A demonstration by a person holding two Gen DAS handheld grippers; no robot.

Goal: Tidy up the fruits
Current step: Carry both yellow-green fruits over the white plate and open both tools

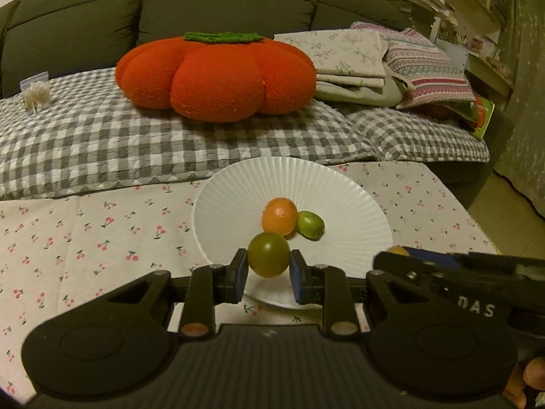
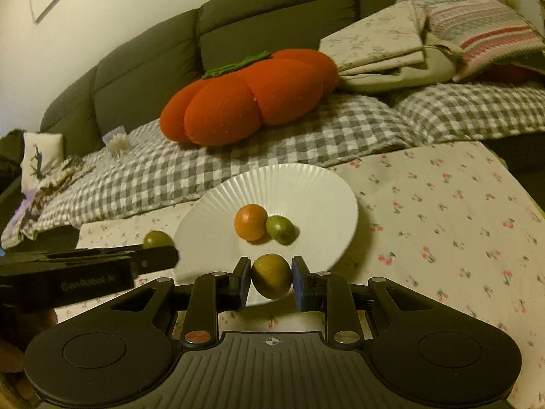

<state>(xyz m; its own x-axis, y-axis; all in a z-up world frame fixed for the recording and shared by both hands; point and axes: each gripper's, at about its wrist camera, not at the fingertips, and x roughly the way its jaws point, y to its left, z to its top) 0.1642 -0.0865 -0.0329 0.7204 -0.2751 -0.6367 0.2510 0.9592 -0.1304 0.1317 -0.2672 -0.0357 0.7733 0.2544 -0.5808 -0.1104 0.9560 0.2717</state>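
Note:
A white ribbed plate (image 1: pixel 238 187) (image 2: pixel 306 184) sits on the cherry-print cloth and holds an orange fruit (image 1: pixel 279 216) (image 2: pixel 251 222) touching a small green fruit (image 1: pixel 310 224) (image 2: pixel 280 229). My left gripper (image 1: pixel 268 264) is shut on a round green fruit (image 1: pixel 268 254) above the plate's near rim; that fruit also shows in the right wrist view (image 2: pixel 157 238). My right gripper (image 2: pixel 270 277) is shut on a yellow-green fruit (image 2: pixel 271 275) above the plate's near edge. In the left wrist view the right gripper's side (image 1: pixel 460 269) shows at right, with its fruit (image 1: pixel 398 251) peeking out.
The table cloth (image 1: pixel 85 231) (image 2: pixel 442 221) spreads left and right of the plate. Behind the table stands a sofa with a checked blanket (image 1: pixel 102 136), a red pumpkin-shaped cushion (image 1: pixel 214 75) (image 2: pixel 252 95) and folded linens (image 1: pixel 374 64).

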